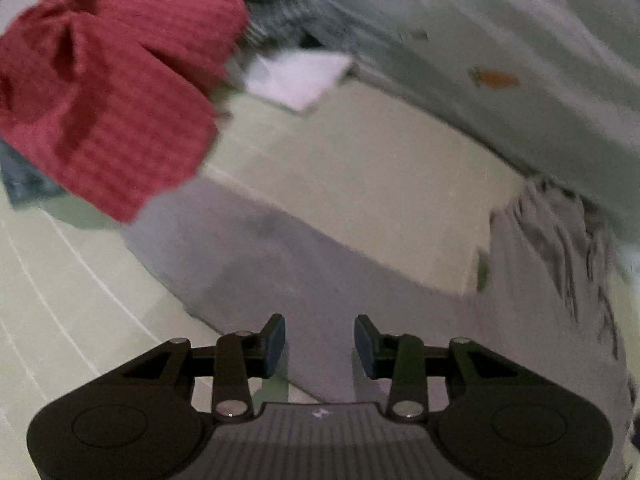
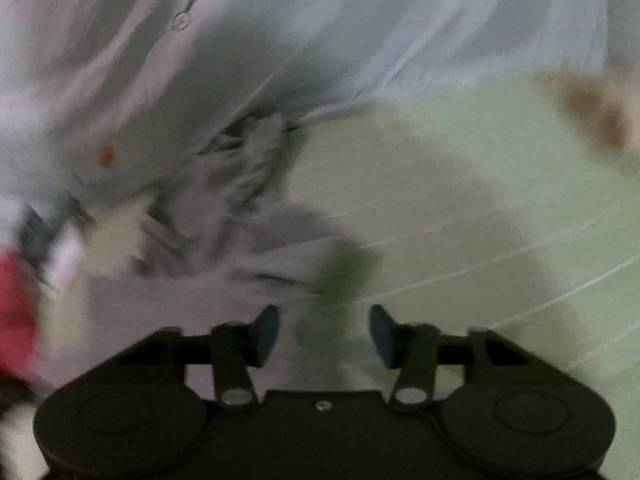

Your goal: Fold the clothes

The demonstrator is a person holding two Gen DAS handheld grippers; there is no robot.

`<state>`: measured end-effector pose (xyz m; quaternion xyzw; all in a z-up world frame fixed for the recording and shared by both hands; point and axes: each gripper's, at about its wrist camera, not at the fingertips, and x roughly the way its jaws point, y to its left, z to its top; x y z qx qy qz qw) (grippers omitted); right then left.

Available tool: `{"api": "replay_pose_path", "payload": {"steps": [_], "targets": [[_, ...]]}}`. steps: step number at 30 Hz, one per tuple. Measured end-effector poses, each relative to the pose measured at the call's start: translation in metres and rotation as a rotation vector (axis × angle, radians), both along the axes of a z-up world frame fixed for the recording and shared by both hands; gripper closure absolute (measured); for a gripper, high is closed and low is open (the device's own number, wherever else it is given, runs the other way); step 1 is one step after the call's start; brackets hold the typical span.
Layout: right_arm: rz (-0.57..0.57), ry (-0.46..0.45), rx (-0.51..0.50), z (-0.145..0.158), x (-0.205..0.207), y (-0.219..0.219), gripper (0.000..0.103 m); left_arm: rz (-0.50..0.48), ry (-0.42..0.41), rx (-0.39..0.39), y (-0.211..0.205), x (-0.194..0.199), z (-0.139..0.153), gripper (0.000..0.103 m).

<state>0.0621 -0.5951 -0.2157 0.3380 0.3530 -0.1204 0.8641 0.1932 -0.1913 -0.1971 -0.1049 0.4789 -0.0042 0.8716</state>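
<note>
Left wrist view is showing the left tool (image 1: pixel 320 340) pointing down over a grey garment (image 1: pixel 280 256) that is lying spread on a pale green sheet with thin white lines (image 1: pixel 60 300). Its two blue pads are standing apart with grey cloth showing in the gap between them; nothing is being pinched, so this tool is released. A red ribbed knit garment (image 1: pixel 112 88) is lying bunched at upper left, partly over the grey one's far edge. Just beyond it, a white folded piece (image 1: pixel 296 80) and a dark grey knit (image 1: pixel 280 8) are lying close together. Along the right, a pale bluish fabric with a small orange carrot print (image 1: pixel 496 79) is hanging or draped, and below it a grey cloth with dark streaks (image 1: pixel 560 248) is sitting crumpled.

Right wrist view is heavily blurred. It is showing the right tool (image 2: pixel 324 336) with its blue pads also apart and gripping nothing, hovering where the grey garment (image 2: pixel 168 300) is meeting the green sheet (image 2: pixel 460 208). Only this view is catching a blurred green smear (image 2: pixel 344 268) just ahead of the pads and a tan, brown-spotted patch (image 2: pixel 592 112) at far right; what they are I cannot tell. The streaked cloth (image 2: pixel 240 168), the carrot-print fabric (image 2: pixel 120 128) and a sliver of the red garment (image 2: pixel 16 312) are appearing here too, while the white piece and dark knit are not clearly readable.
</note>
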Motion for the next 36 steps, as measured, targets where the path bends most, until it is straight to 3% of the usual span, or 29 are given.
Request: {"api": "replay_pose_path", "payload": {"steps": [2,6,13,17,25,27,31,33,34,36], "targets": [[-0.015,-0.004,0.096,-0.014,0.010,-0.003,0.063,-0.015,0.028,-0.008,-0.008,0.001,-0.008,0.062],[-0.039,-0.014,0.160,-0.026,0.022,-0.012,0.068,-0.081,0.009,0.085,-0.025,0.000,-0.011,0.061],[-0.148,-0.110,0.347,-0.044,0.019,-0.041,0.070,-0.119,-0.001,0.150,-0.032,-0.001,-0.012,0.061],[-0.129,-0.123,0.328,-0.043,0.026,-0.050,0.088,-0.118,0.004,0.163,-0.034,0.001,-0.012,0.061],[-0.225,-0.158,0.368,-0.054,0.051,-0.085,0.098,-0.135,0.002,0.153,-0.031,0.001,-0.012,0.061],[-0.224,-0.142,0.336,-0.052,0.059,-0.089,0.099,-0.132,0.000,0.147,-0.030,0.000,-0.012,0.061],[-0.222,-0.065,0.126,-0.030,0.062,-0.091,0.101,-0.092,0.015,0.069,-0.018,0.003,-0.009,0.061],[-0.213,-0.027,0.006,-0.015,0.058,-0.089,0.094,-0.060,0.026,0.059,-0.012,0.003,-0.004,0.059],[-0.204,-0.004,-0.054,-0.008,0.055,-0.085,0.084,-0.051,0.015,0.064,-0.009,0.002,-0.001,0.054],[-0.174,0.044,-0.171,0.005,0.046,-0.074,0.024,-0.045,-0.025,0.076,-0.004,-0.001,0.005,0.038]]}}
